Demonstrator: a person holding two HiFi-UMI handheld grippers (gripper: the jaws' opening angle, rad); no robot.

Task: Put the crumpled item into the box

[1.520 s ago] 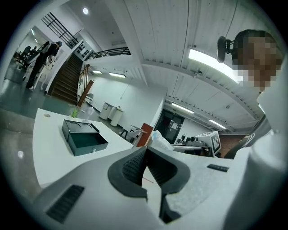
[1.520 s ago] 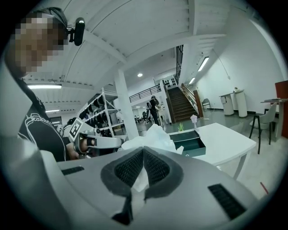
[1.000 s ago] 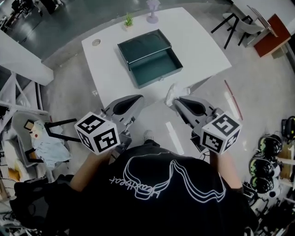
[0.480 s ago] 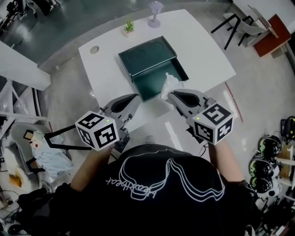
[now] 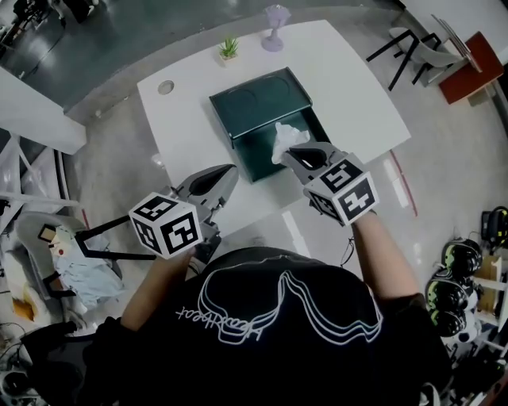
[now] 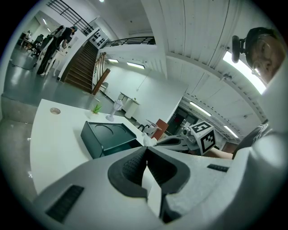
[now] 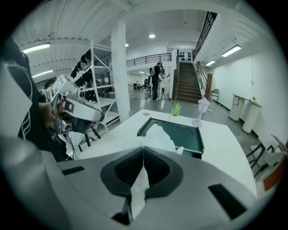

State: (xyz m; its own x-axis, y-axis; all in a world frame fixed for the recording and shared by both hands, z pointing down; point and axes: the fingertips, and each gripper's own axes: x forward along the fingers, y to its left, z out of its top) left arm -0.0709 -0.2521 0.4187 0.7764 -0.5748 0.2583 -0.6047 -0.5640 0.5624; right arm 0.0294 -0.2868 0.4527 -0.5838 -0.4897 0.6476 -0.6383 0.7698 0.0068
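Note:
The crumpled white item (image 5: 283,136) is pinched in my right gripper (image 5: 290,152), which is shut on it. It hangs above the near, open part of the dark green box (image 5: 258,101) on the white table (image 5: 190,135). In the right gripper view the white item (image 7: 159,134) sticks out past the shut right gripper (image 7: 143,155), with the box (image 7: 191,137) right behind it. My left gripper (image 5: 228,170) hovers over the table's near edge, left of the box, shut with nothing seen in it. In its own view the left gripper (image 6: 146,155) points past the box (image 6: 108,139).
A small potted plant (image 5: 228,49) and a pale goblet (image 5: 275,16) stand at the table's far edge, and a round hole (image 5: 165,87) sits at its far left. Chairs (image 5: 413,40) stand to the right, and helmets (image 5: 460,258) lie on the floor.
My right gripper has carried the crumpled item forward and left, from the table's near edge to above the box. The left gripper has hardly moved.

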